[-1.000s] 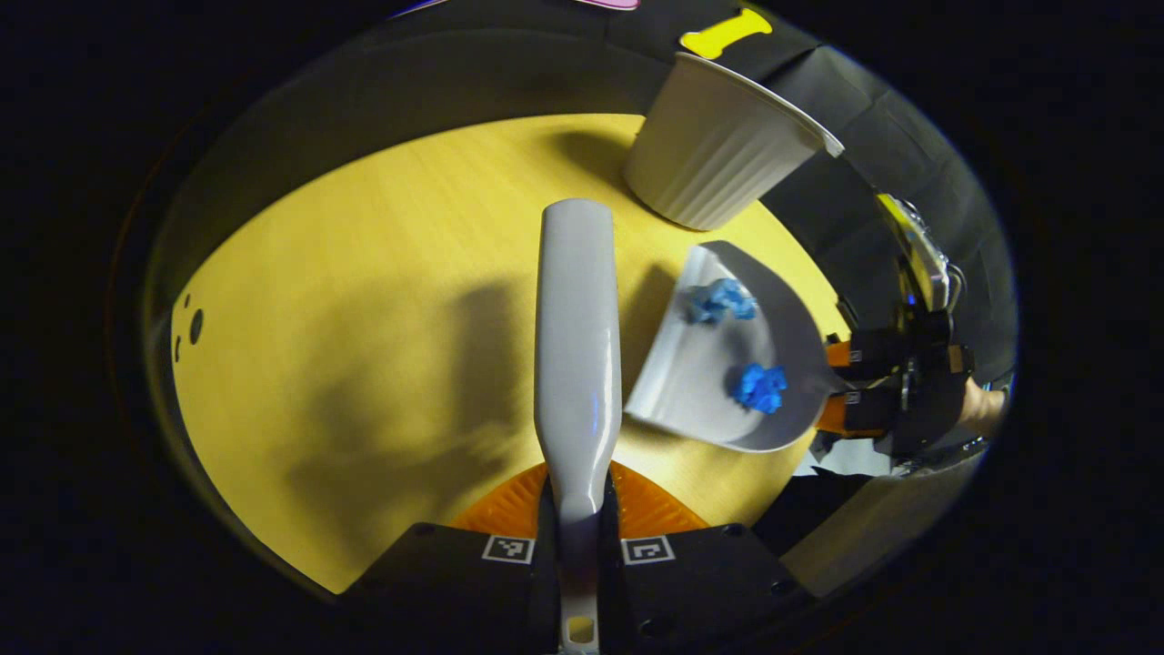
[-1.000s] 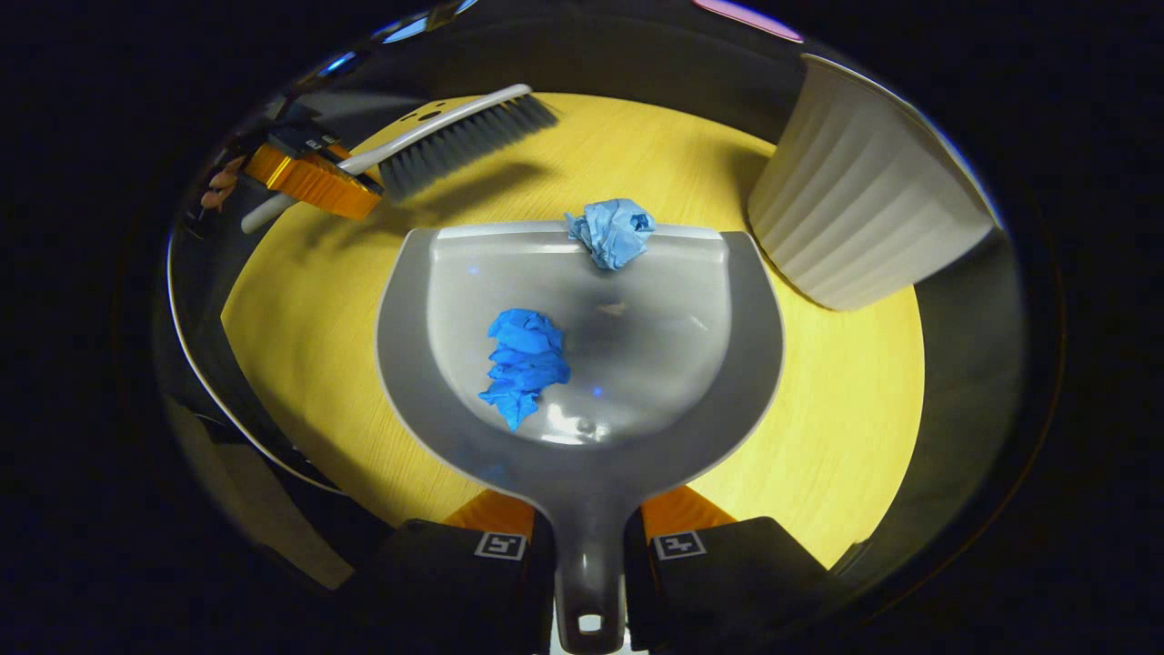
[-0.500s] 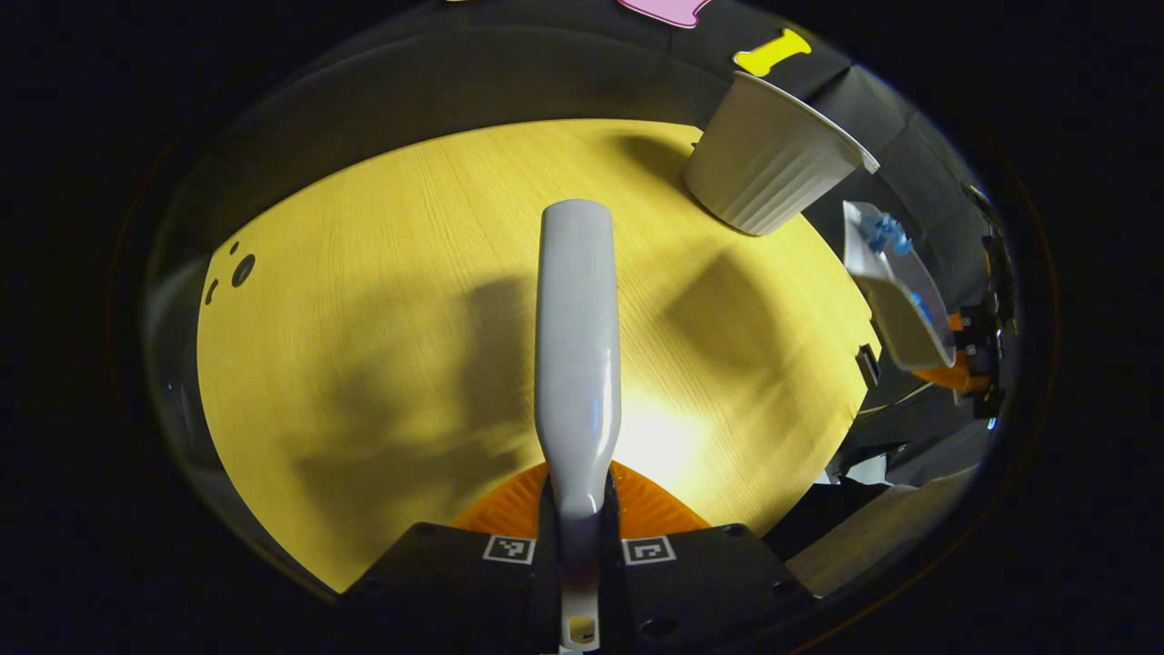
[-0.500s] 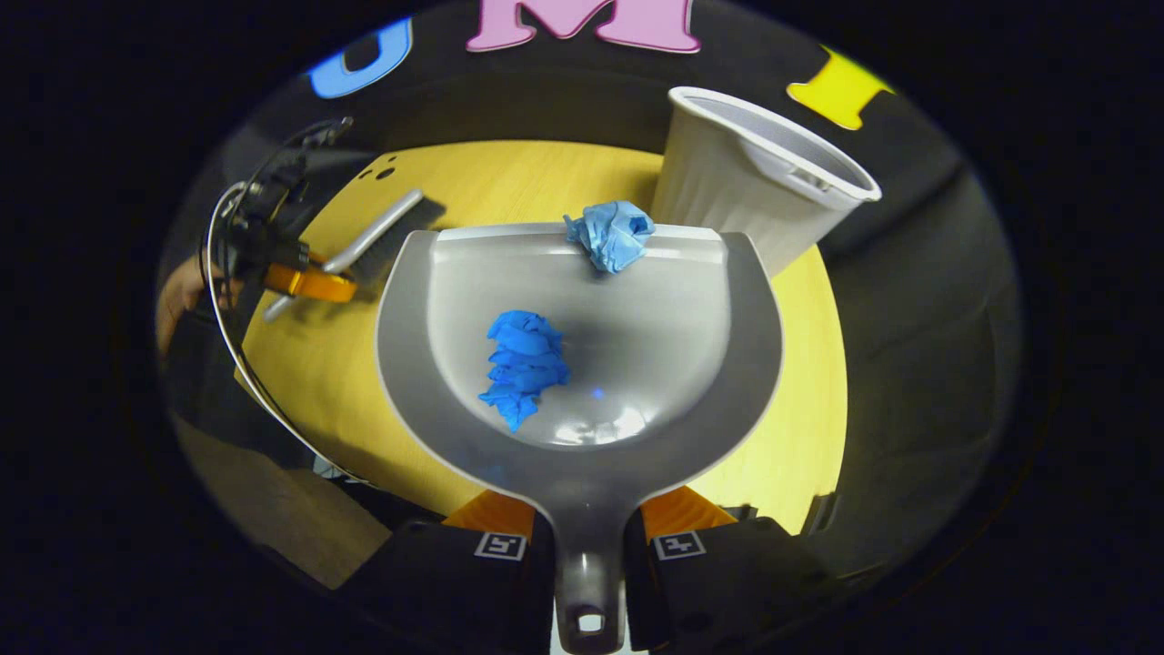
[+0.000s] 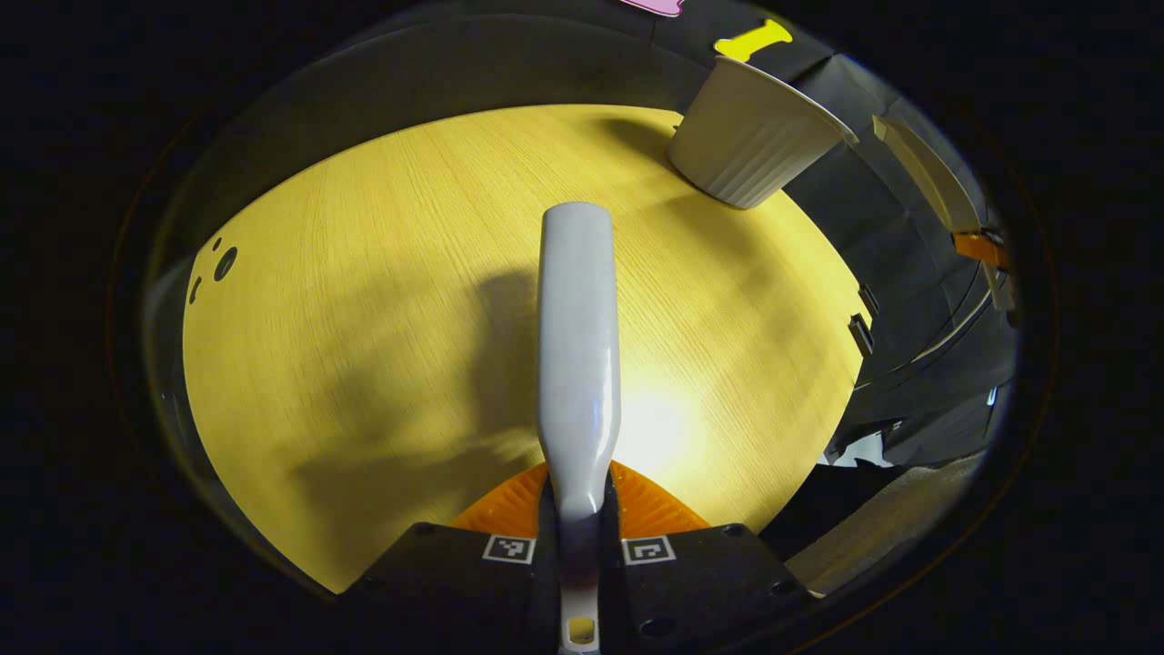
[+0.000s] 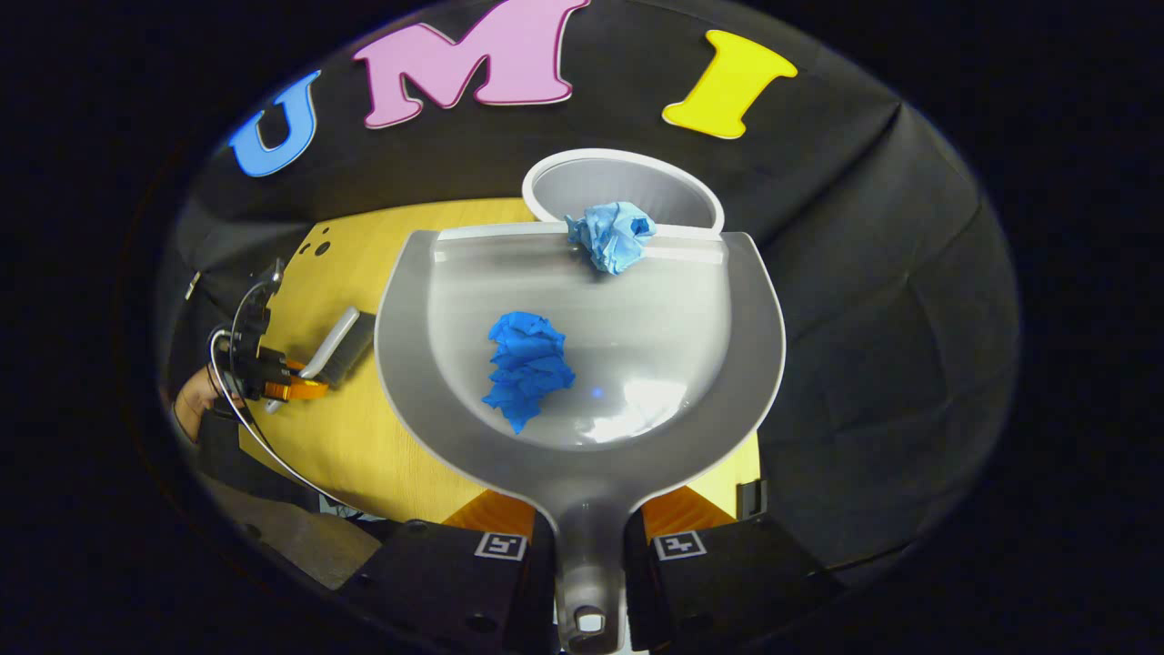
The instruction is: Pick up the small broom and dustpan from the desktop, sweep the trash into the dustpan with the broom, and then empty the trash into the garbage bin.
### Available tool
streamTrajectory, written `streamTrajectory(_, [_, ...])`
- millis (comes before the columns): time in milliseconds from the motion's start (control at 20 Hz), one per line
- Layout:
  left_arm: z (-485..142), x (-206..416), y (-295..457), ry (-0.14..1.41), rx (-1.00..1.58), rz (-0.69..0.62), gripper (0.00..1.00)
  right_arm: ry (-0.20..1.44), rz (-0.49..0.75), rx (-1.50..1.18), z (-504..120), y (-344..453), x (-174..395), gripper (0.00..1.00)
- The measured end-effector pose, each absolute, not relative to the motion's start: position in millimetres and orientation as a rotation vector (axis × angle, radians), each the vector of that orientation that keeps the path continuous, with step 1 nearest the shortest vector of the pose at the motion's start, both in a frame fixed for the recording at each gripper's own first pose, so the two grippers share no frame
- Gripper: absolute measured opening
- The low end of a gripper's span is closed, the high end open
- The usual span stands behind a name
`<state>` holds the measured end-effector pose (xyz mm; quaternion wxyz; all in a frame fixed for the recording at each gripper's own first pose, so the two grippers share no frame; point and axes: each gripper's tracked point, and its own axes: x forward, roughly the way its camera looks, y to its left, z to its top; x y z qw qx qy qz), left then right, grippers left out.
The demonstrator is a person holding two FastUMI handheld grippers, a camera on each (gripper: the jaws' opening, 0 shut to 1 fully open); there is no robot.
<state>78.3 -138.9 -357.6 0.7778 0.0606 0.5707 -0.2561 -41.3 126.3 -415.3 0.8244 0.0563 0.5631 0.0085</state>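
Observation:
My right gripper (image 6: 589, 532) is shut on the handle of the grey dustpan (image 6: 664, 364), held up in the air and roughly level. A dark blue paper wad (image 6: 527, 368) lies in its bowl and a light blue wad (image 6: 611, 235) sits at its front lip. The lip hangs just over the open mouth of the white ribbed garbage bin (image 6: 627, 182). My left gripper (image 5: 579, 509) is shut on the small broom (image 5: 578, 337), which points out over the yellow desktop (image 5: 364, 318). In the right gripper view the broom (image 6: 341, 341) hovers at the left.
The bin (image 5: 750, 146) stands at the desktop's far right corner, by the black cloth wall. In the left gripper view the dustpan's underside (image 5: 928, 173) is raised at the right edge. A hand (image 6: 191, 405) holds the left gripper. Small holes (image 5: 223, 264) mark the desktop's far left.
The right gripper has lifted the dustpan off the desktop and carried it to the bin's mouth; both wads stayed in place. The left gripper and broom have barely moved.

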Motion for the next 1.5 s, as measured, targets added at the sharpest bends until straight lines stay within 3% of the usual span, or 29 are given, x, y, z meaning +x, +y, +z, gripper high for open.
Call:
streamTrajectory(250, [-358.4,78.3,-137.0,1.243,0.131,-0.566,0.20,1.195,-0.046,0.075,-419.8,119.7,-34.9,0.36])
streamTrajectory(650, [-357.0,77.7,-137.0,1.254,0.142,-0.565,0.20,1.341,-0.110,-0.099,-406.7,107.0,-43.8,0.36])
streamTrajectory(700, [-356.4,76.7,-136.1,1.256,0.142,-0.562,0.17,1.358,-0.104,-0.124,-403.7,105.9,-44.0,0.36])
streamTrajectory(900, [-353.2,75.3,-135.6,1.270,0.135,-0.554,0.24,1.429,-0.076,-0.282,-391.6,81.3,-44.7,0.36])
streamTrajectory(1500, [-352.0,77.7,-135.6,1.289,0.145,-0.551,0.20,1.541,0.047,-0.595,-396.3,69.8,-16.0,0.36])
